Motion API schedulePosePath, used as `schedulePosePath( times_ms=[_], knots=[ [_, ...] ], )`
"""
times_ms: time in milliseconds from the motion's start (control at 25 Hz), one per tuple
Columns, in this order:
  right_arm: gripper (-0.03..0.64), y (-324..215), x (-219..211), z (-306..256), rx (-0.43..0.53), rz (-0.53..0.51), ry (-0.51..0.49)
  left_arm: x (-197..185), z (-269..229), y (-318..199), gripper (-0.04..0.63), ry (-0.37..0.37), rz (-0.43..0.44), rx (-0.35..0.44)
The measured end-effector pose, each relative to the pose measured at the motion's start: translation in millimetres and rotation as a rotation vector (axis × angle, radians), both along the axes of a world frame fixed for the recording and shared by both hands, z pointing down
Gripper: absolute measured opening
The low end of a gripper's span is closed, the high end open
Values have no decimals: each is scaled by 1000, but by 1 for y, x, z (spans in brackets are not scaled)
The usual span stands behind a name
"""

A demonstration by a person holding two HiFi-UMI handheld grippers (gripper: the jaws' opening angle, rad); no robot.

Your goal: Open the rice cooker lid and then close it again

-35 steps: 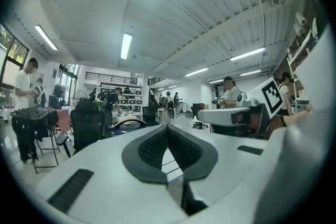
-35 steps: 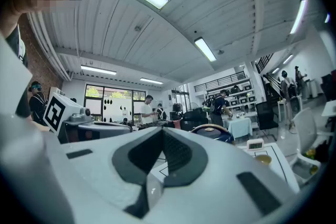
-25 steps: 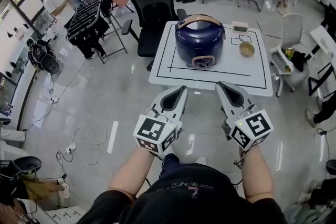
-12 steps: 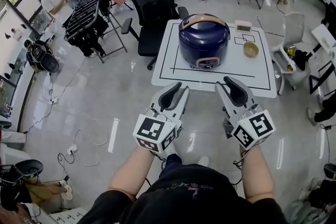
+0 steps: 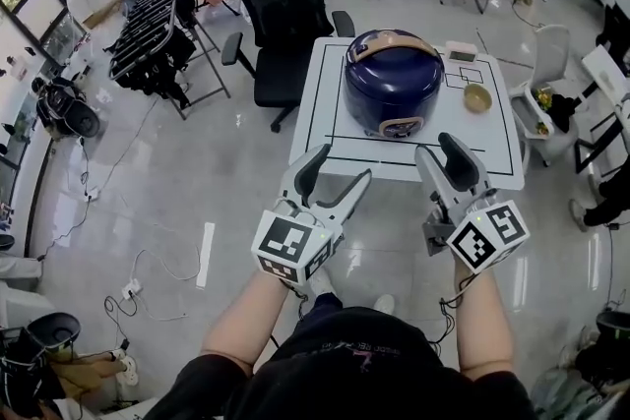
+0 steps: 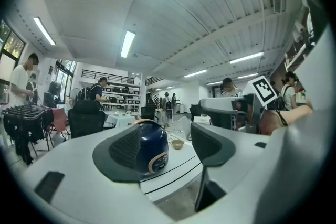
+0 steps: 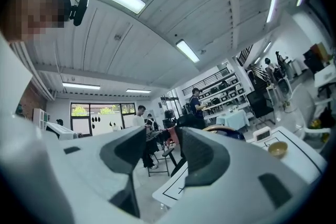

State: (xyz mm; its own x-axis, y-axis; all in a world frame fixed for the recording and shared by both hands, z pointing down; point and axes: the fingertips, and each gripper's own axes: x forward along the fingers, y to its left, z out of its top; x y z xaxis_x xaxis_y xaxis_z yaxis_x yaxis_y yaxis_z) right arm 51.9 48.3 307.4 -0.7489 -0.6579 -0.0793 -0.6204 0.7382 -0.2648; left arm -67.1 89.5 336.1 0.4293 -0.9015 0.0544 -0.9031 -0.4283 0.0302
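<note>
Rice cooker (image 5: 394, 79), lid down on the white table (image 5: 320, 128), lies straight ahead, latch facing me, nearer my right gripper (image 5: 441, 150) than my left gripper (image 5: 340, 167), both empty, jaws just opened wide.

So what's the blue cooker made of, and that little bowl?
Cooker: probably glossy dark-blue plastic or painted metal, because the ceiling lights glint on its top. Bowl: tan with a soft shine, maybe wood or ceramic. It is too small to be sure.
</note>
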Motion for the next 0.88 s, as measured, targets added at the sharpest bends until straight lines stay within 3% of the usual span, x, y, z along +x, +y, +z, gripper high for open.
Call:
schedulePosePath(
  times_ms=[880],
  knots=[
    [201, -67, -102, 8, -20, 150, 26, -99, 7, -69, 296, -9, 163, -6]
  ],
)
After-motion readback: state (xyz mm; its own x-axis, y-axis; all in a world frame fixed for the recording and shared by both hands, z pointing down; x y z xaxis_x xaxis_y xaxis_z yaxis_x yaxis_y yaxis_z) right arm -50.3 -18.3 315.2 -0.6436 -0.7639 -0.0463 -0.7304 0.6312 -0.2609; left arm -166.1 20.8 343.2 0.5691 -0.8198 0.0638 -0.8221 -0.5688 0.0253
